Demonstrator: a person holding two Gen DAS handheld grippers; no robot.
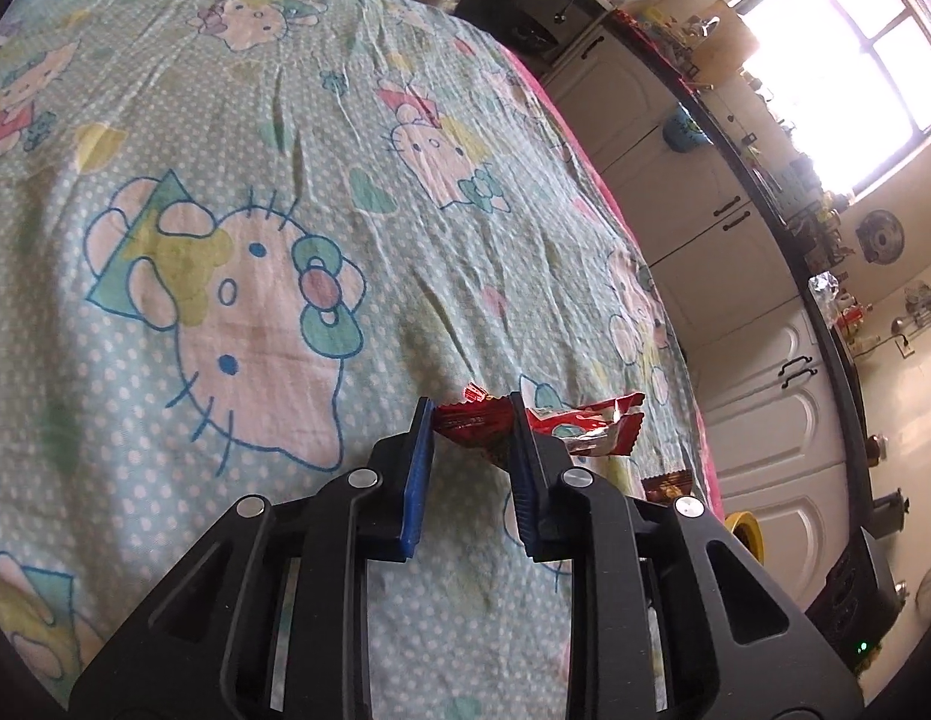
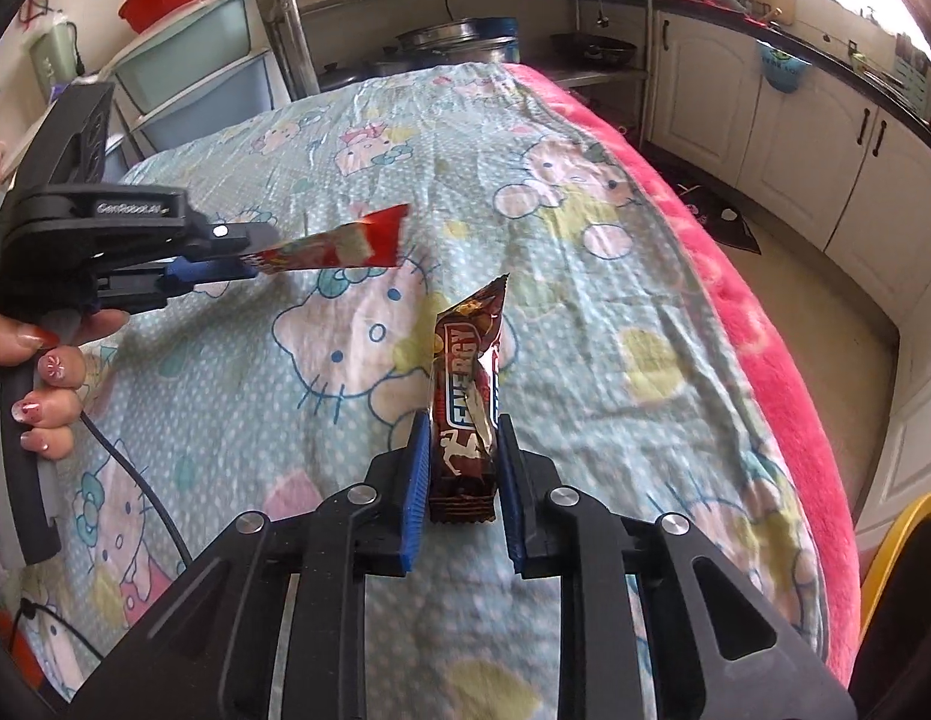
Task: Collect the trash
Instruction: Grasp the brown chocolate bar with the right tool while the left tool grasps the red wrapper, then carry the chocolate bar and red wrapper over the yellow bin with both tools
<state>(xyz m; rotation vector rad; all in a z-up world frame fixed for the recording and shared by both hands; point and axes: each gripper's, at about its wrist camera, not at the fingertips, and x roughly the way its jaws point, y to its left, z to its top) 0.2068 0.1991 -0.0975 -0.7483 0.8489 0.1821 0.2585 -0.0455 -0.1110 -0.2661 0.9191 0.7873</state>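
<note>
Left tongs (image 1: 471,420), seen from the left wrist camera, are pinching a red wrapper (image 1: 561,423) between blue ribbed pads (image 1: 418,480). Crinkly and shiny, the wrapper sticks out toward 3 o'clock past the right pad. Its writing is too small to read. Below it lies a soft, wrinkled bedsheet (image 1: 237,120), pale green with white dots and cartoon cats wearing bows. A little brown wrapper (image 1: 666,487) peeks out at 4 o'clock, next to a yellow bin (image 1: 746,531). White cupboards (image 1: 759,420) and a bright window (image 1: 849,60) fill the 2 o'clock side.

From the right wrist camera, the right tongs (image 2: 462,438) are squeezing a brown snack bar wrapper (image 2: 468,384) that stands up tall between the pads. White letters on it say "ENERGY", with a small white running figure under them. At 9 o'clock the left tongs (image 2: 249,258) hold the red wrapper (image 2: 351,243) up over the bedsheet (image 2: 585,330); the black body reads "GenRobot.AI". A hand (image 2: 51,384) with painted nails grips the handle. A fluffy pink blanket (image 2: 765,324) runs along the 3 o'clock edge. Plastic drawers (image 2: 213,60) and metal pans (image 2: 459,39) sit at 12 o'clock.
</note>
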